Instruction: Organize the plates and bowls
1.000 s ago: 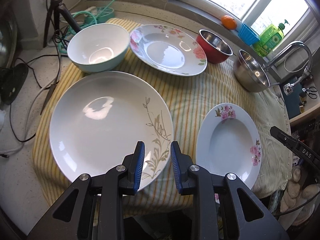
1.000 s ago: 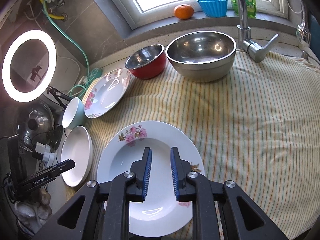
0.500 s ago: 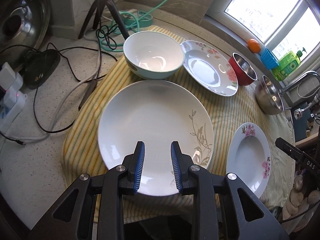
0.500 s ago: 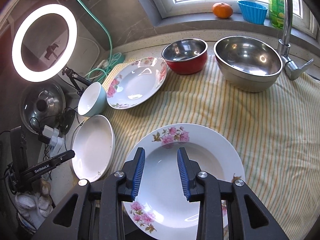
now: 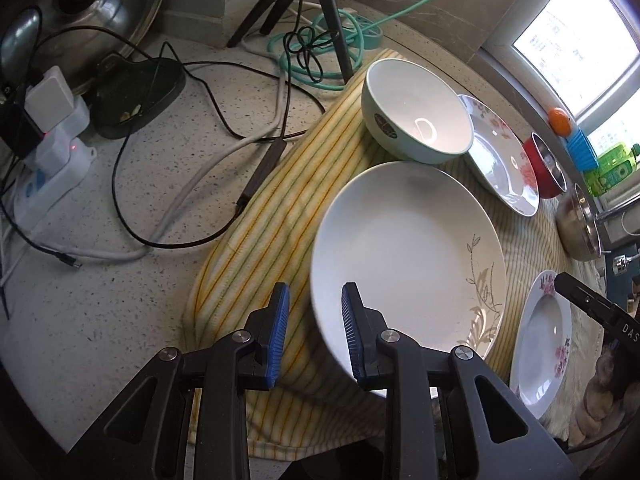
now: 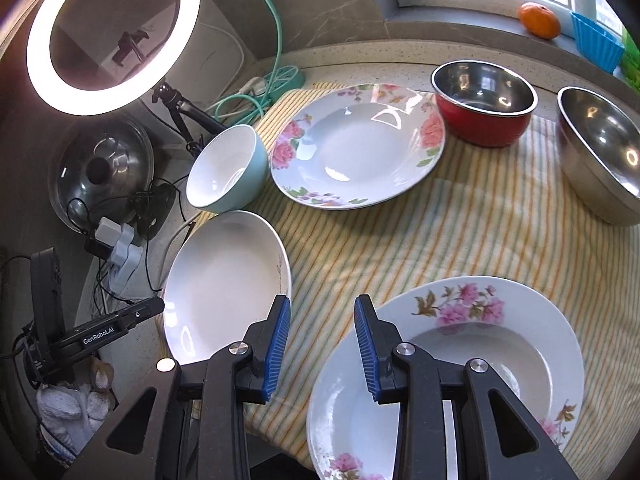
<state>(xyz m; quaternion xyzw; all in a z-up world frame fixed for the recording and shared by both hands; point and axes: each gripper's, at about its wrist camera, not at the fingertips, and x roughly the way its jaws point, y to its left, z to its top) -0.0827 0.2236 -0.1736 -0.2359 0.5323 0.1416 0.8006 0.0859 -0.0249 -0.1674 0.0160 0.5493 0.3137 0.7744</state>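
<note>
plates and bowls on the striped cloth

plates lie near: a smooth round white plate (image 5: 404, 256) under the left gripper (image 5: 312, 332), a pink-flowered deep plate (image 6: 452, 376) under the right gripper (image 6: 322, 344). both grippers stand a little apart, holding nothing. farther off, a blue bowl (image 6: 228, 168) and a shiny red bowl (image 6: 484, 104).

You are working in a home kitchen set up for filming. A speckled stone countertop (image 5: 120, 312) is carrying a striped yellow cloth (image 6: 460, 240) with floral plates (image 6: 356, 144) and steel bowls (image 6: 484, 100) lying on it. A chrome faucet (image 5: 616, 210) is showing at the sink side, and green dish soap (image 5: 608, 168) and an orange (image 6: 539, 20) are sitting on the windowsill. A ring light (image 6: 112, 32), a tripod (image 5: 304, 8) and a power strip (image 5: 48, 168) are crowding the counter's corner.
</note>
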